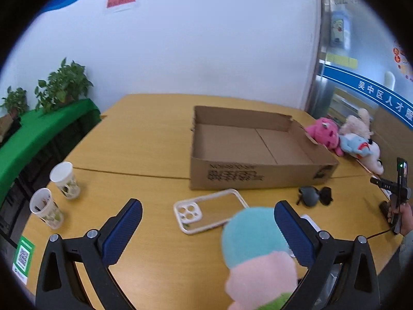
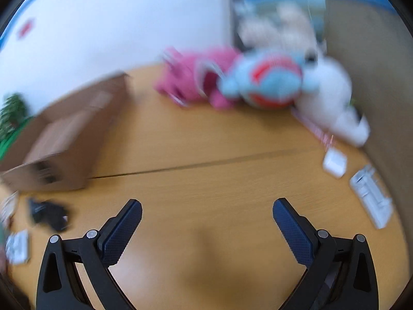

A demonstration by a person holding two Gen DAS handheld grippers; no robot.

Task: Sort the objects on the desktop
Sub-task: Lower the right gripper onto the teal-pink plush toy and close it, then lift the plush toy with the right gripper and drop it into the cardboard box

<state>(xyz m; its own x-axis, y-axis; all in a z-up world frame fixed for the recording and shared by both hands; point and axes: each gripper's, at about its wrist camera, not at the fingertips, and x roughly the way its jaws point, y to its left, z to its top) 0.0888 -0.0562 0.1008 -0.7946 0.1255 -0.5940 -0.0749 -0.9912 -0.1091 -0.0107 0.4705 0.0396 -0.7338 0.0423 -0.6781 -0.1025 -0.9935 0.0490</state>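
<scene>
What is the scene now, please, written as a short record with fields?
surface: wooden table
container: open cardboard box, nothing visible inside
near box front: clear phone case; sunglasses
table left: two paper cups, upright
beyond box: pile of plush toys
left gripper: fingers wide apart; teal and pink plush lies against the right finger, not clamped
right gripper: fingers open, nothing between them, view blurred
</scene>
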